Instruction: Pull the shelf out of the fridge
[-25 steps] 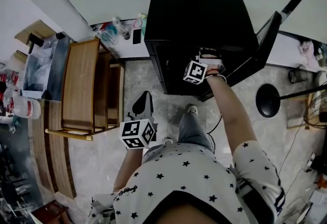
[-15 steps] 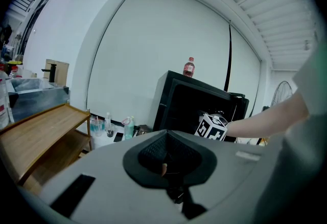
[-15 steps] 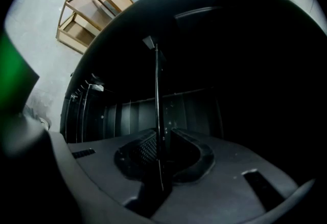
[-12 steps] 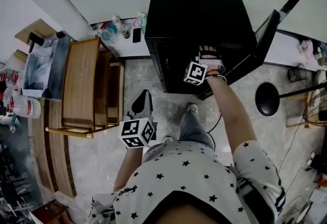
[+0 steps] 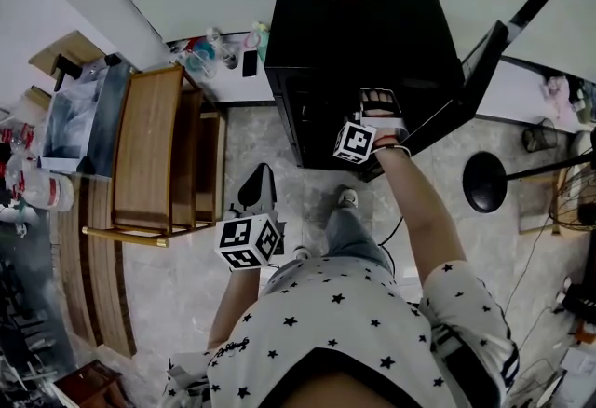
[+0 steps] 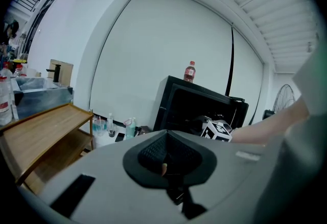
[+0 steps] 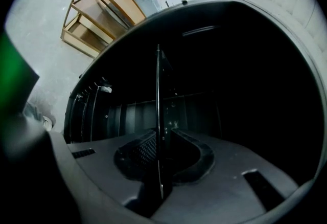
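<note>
Your right tongs (image 7: 159,154) are inside the open fridge (image 5: 363,34). They are clamped on the front edge of the shelf (image 7: 158,110). The thin shelf runs straight away from the tongs, deep into the dark fridge. So the way out is straight back toward you. The shelf may sit in the side grooves, but it is too dark to be sure. Your left tongs (image 6: 164,161) are closed on nothing, down by your side, well away from the fridge.
</note>
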{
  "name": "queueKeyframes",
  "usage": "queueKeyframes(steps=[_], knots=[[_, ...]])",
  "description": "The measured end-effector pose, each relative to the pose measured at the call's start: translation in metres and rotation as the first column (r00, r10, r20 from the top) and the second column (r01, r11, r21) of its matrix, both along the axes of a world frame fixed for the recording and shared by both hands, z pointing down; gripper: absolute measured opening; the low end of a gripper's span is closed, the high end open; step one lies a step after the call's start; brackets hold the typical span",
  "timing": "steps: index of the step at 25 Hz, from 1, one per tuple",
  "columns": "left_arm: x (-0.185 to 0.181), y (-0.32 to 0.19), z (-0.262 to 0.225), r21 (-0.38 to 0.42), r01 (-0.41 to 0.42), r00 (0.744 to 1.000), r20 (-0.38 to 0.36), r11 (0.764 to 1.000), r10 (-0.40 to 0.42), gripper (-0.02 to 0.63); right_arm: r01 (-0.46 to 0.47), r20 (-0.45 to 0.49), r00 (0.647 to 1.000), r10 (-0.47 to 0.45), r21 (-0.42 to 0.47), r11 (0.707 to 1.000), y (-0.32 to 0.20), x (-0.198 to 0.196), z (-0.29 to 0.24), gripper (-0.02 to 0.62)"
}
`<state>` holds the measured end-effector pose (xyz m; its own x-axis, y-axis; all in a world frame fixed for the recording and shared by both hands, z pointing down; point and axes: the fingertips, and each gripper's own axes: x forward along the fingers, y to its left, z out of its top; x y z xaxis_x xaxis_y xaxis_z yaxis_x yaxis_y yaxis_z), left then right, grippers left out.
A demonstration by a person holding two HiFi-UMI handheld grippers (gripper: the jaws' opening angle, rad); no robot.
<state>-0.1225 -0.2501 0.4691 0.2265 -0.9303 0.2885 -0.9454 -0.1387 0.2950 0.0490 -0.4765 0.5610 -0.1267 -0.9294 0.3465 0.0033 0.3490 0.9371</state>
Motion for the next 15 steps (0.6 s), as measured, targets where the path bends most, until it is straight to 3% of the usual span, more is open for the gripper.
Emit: queueKeyframes(steps=[10, 15], knots=[[0.007, 0.024, 0.001, 0.005, -0.029, 1.0, 0.006, 1.0, 0.029, 0.012, 0.014, -0.04, 0.999, -0.013, 0.036, 0.999, 0.023, 0.002, -0.003, 0.044], [0.01, 0.031, 0.001, 0.01, -0.037, 0.999, 0.004, 0.999, 0.037, 0.012, 0.029, 0.004, 1.0, -0.029, 0.021, 0.999, 0.041, -0.002, -0.008, 0.044]])
